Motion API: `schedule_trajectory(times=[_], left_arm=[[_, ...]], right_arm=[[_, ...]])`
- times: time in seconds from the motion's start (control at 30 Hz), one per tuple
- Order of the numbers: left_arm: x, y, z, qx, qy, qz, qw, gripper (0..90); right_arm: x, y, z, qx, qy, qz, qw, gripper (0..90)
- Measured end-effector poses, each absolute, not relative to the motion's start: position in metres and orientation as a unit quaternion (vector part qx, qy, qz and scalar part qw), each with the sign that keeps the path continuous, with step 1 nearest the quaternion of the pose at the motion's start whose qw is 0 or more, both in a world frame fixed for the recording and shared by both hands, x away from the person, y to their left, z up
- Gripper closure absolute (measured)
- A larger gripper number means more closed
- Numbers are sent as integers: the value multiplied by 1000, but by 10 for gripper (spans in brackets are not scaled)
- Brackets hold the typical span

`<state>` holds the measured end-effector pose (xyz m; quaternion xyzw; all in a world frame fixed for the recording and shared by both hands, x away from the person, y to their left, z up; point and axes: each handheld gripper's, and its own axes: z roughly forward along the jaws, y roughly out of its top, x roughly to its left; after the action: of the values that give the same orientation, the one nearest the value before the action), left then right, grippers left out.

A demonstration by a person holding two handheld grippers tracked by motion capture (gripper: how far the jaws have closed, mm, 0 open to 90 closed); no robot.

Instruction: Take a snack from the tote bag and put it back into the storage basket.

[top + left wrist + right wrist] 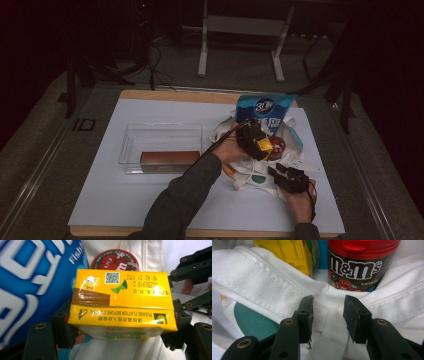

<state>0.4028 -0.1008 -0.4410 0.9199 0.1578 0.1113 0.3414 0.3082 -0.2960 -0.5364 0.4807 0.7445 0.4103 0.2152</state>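
Observation:
My left gripper [257, 142] [118, 323] is shut on a yellow drink carton [122, 292] [264, 146], its jaws pressing on the two short ends. It holds the carton over the mouth of a white cloth bag [248, 179] [262, 282]. Inside the bag stands a red-lidded M&M's can [359, 267] [113, 261] [277, 148]. A blue snack pouch [265, 107] [30, 277] rises behind it. My right gripper [275, 171] [328, 307] sits at the bag's near rim, with a bunched fold of white fabric clamped between its jaws and the rim dipping there.
A clear plastic tub [160, 131] stands left of the bag, with a brown box [162, 158] along its near wall. Everything rests on a white board [125, 200] over a wooden tabletop. White frame legs [202, 50] stand on the floor beyond.

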Motion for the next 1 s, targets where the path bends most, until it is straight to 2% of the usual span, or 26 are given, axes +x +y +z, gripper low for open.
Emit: schedule_trajectory(times=[0.53,1.0], left_arm=[[391,-85,-410,907,150,142,368,277],[389,-58,-387,895,165,144,388,277]], right_arm=[[308,-296,-536,479,745,410,217,598],[308,-296,-536,480,745,409,218,598]])
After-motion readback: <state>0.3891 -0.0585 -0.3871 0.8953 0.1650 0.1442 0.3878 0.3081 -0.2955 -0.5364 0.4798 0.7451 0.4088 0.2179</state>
